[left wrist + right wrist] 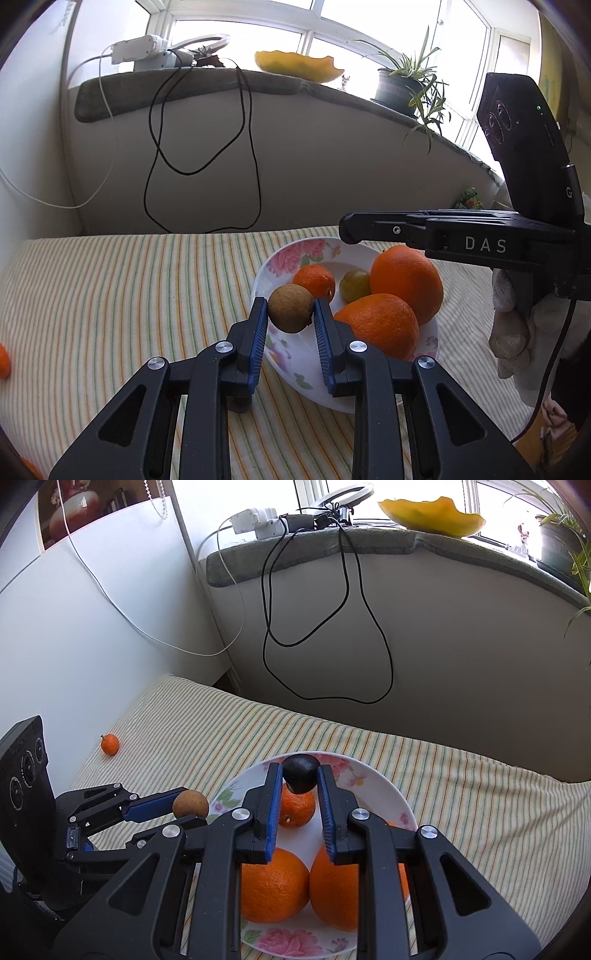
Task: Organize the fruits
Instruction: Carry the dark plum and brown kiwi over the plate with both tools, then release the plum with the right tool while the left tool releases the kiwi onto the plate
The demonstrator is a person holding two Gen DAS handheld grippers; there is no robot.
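Observation:
A floral white plate (284,258) (373,775) sits on the striped cloth. It holds two large oranges (406,282) (273,884), a small tangerine (314,280) (297,806) and a small green fruit (355,284). My left gripper (291,314) (184,808) is shut on a brown round fruit (290,313) (191,804) just above the plate's left rim. My right gripper (300,775) (347,230) is shut on a dark, nearly black fruit (301,773) above the plate's far side.
A loose small tangerine (110,744) (3,360) lies on the cloth at the far left near the white wall. Black and white cables (325,627) hang from the windowsill. A yellow bowl (295,66) and a potted plant (402,86) stand on the sill.

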